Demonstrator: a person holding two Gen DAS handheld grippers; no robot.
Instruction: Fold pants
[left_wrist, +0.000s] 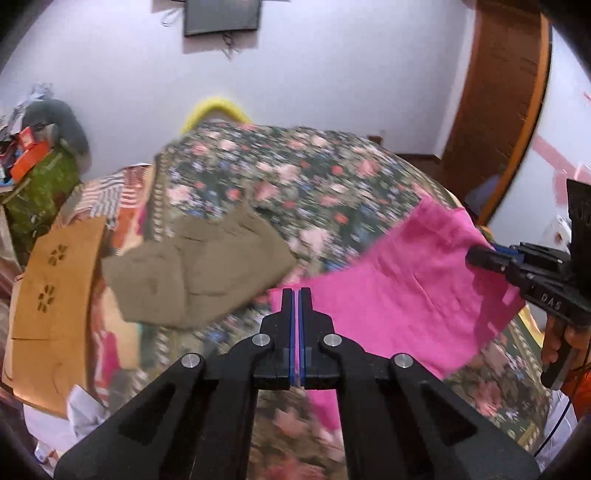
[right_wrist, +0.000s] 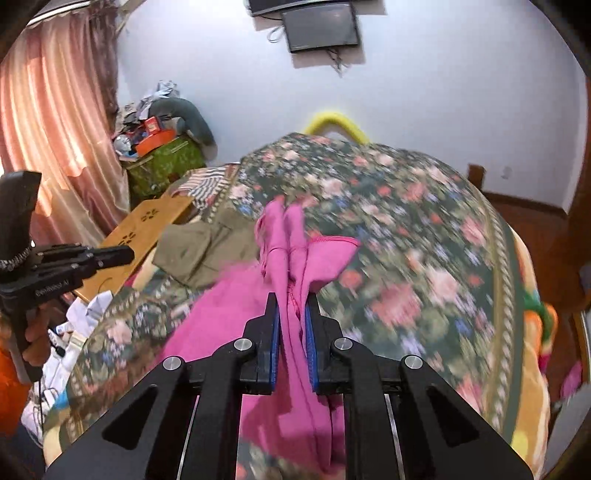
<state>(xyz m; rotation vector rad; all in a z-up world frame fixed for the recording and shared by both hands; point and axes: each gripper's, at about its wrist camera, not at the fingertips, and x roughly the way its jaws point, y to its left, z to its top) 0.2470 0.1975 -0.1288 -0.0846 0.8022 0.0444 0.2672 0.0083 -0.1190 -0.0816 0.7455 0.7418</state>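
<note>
The pink pants (left_wrist: 413, 273) are lying stretched across the floral bedspread (left_wrist: 295, 177), filling the right half of the left wrist frame. The left tongs (left_wrist: 297, 295) are sitting clenched at the bottom centre of that frame, blue pads pressed together; whether any pink cloth is caught between them cannot be told, since the tips are only overlapping the pants' edge. The right tongs (left_wrist: 476, 254) are entering from the right edge, gripping the far side of the pants, and white lettering on their body is reading "DAS", though it is blurred. In the right wrist frame the right tongs (right_wrist: 291, 306) are grasping a bunched fold of the pink pants (right_wrist: 280, 258) between the blue pads, the cloth running up toward the centre. The left tongs (right_wrist: 122, 254) are showing at the left edge there, carrying a faint, unreadable label. Olive-brown pants (left_wrist: 199, 273) are lying folded at centre left, beside a tan board (left_wrist: 55, 280) with flower-shaped cutouts. A dark screen (right_wrist: 321, 26) is hanging on the wall at the top.
</note>
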